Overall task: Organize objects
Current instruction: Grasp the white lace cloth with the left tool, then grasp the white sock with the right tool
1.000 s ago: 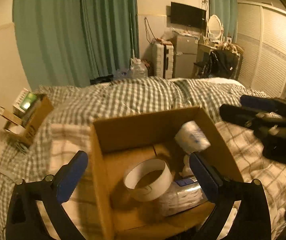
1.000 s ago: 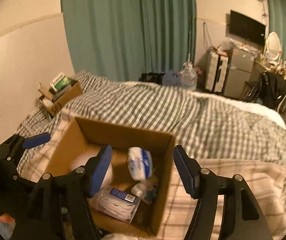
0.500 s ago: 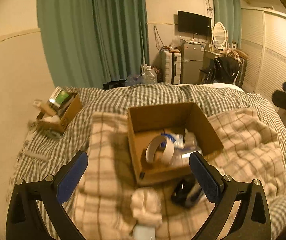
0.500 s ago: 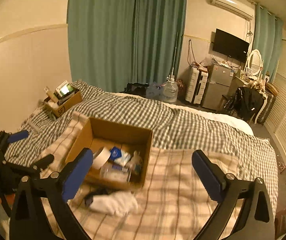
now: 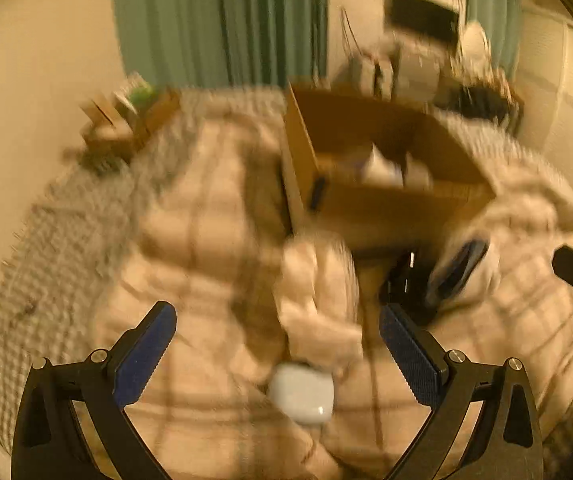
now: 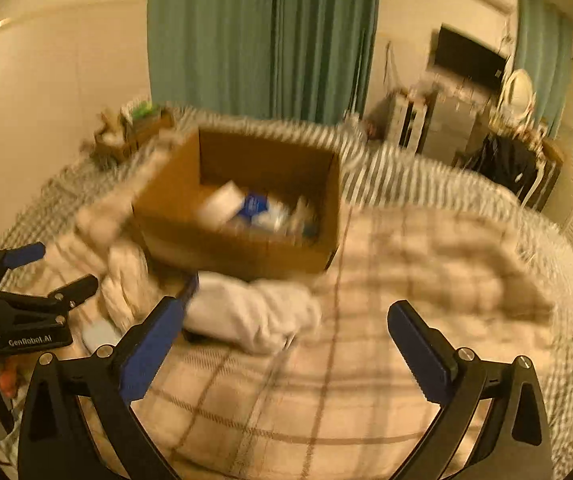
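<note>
From the left wrist, the left tool (image 5: 274,344) gaped wide with nothing in it, above a small white rounded plastic case (image 5: 301,398) and a crumpled cream cloth (image 5: 318,300) on the plaid bed blanket (image 5: 190,240). The open brown cardboard box (image 5: 366,200) sat beyond.

From the right wrist, the right tool (image 6: 286,340) was likewise spread wide and empty, a bunched white cloth (image 6: 250,312) lying just before the box (image 6: 238,244), blurred packets inside.
</note>
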The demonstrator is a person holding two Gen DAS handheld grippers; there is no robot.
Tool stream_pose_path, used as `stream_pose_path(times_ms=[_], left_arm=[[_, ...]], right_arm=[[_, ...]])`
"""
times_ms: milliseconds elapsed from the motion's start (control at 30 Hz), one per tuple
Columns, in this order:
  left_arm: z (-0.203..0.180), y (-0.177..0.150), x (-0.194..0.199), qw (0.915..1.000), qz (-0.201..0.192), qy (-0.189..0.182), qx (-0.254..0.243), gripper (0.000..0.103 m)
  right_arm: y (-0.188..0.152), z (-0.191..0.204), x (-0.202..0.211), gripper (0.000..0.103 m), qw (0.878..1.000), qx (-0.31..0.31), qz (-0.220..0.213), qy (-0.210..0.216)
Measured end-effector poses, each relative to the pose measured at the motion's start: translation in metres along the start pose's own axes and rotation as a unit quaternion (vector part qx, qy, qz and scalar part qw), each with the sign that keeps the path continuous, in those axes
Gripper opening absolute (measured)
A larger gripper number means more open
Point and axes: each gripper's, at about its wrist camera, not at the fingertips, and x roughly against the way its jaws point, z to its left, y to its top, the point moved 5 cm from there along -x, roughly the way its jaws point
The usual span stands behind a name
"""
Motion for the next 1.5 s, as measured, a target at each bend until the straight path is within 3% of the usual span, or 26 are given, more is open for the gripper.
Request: stream_pose_path(times_ms=[267,400,467,533,567,633,800,900,1167,1367,1433,1500], left_arm=[[-0.012,-0.005,-0.031,0.9994,0.033,-0.006,0.0,0.103],[-0.011,-0.001,-0.052,0.9984,0.044,-0.024,0.026,0.102],[-0.011,0.001,-0.057,0.9979,0.042,-0.033,0.037,0.087],[-0.012,-0.004,-0.066,0.9966,0.062,-0.039,0.037,0.034],[-0.012,-0.007,-0.068,0.9958,0.069,-0.047,0.038,0.025],[-0.014,-0.007,-0.062,0.9961,0.06,-0.053,0.037,0.019],[-0.016,0.008,-0.014,0.9981,-0.013,-0.056,0.023,0.016],[-0.017,0.012,0.002,0.9975,-0.026,-0.063,0.017,0.016],[-0.01,0.004,-0.013,0.9977,0.001,-0.065,0.021,0.016],[-0.016,-0.005,-0.026,0.9974,0.019,-0.069,0.011,0.017],[-0.017,-0.006,-0.028,0.9971,0.024,-0.072,0.009,0.016],[-0.017,-0.007,-0.028,0.997,0.024,-0.073,0.01,0.016]], right_arm=[[-0.021,-0.005,-0.038,0.103,0.998,-0.021,0.055,0.009],[-0.027,-0.006,-0.048,0.103,0.997,-0.03,0.072,0.013],[-0.03,-0.006,-0.053,0.103,0.996,-0.032,0.081,0.013],[-0.031,-0.006,-0.055,0.103,0.996,-0.032,0.086,0.015],[-0.03,-0.006,-0.055,0.103,0.996,-0.033,0.086,0.015],[-0.03,-0.006,-0.054,0.103,0.996,-0.035,0.085,0.018],[-0.019,-0.002,-0.052,0.103,0.996,-0.031,0.079,0.023],[-0.009,0.006,-0.054,0.103,0.997,-0.016,0.075,0.021],[-0.008,0.007,-0.11,0.102,0.992,-0.033,0.119,-0.003],[-0.025,-0.002,-0.135,0.101,0.984,-0.078,0.155,0.037],[-0.025,-0.001,-0.133,0.094,0.984,-0.078,0.152,0.045],[-0.024,0.003,-0.128,0.079,0.986,-0.069,0.144,0.052]])
